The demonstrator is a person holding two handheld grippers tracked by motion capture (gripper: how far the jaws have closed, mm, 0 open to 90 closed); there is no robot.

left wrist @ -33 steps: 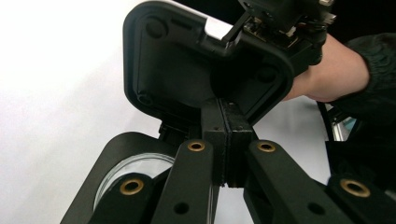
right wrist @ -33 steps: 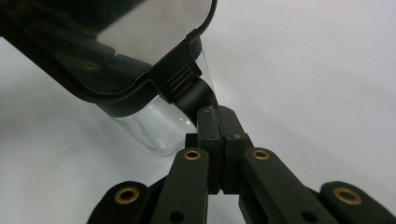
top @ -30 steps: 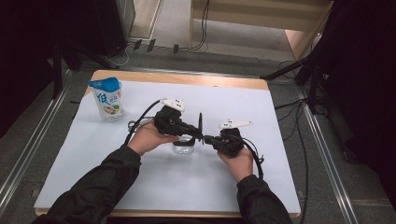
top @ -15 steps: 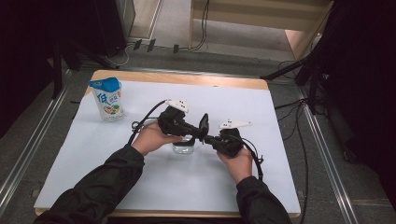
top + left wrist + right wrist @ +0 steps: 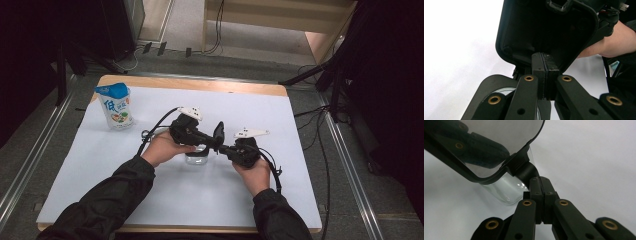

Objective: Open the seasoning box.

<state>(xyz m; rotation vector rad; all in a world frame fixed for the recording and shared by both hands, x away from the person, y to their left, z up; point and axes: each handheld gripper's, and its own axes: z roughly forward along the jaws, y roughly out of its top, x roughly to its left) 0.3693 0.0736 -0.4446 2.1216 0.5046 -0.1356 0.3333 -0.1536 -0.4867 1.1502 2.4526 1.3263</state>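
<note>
Both grippers clenched on the same part: a black rounded-rectangle plastic lid (image 5: 218, 134) with a clear window. Left gripper (image 5: 545, 75) pinches the lid's rim edge; right gripper (image 5: 540, 195) pinches its black hinge tab. The lid stands on edge between the 2 grippers. A clear round glass container (image 5: 507, 188) sits just below the lid, under both jaw sets.

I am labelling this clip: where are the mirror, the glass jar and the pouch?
mirror (image 5: 506, 142), right gripper view, its reflective face.
glass jar (image 5: 506, 188), right gripper view, its clear wall.
pouch (image 5: 116, 107), high view, its printed front.
</note>
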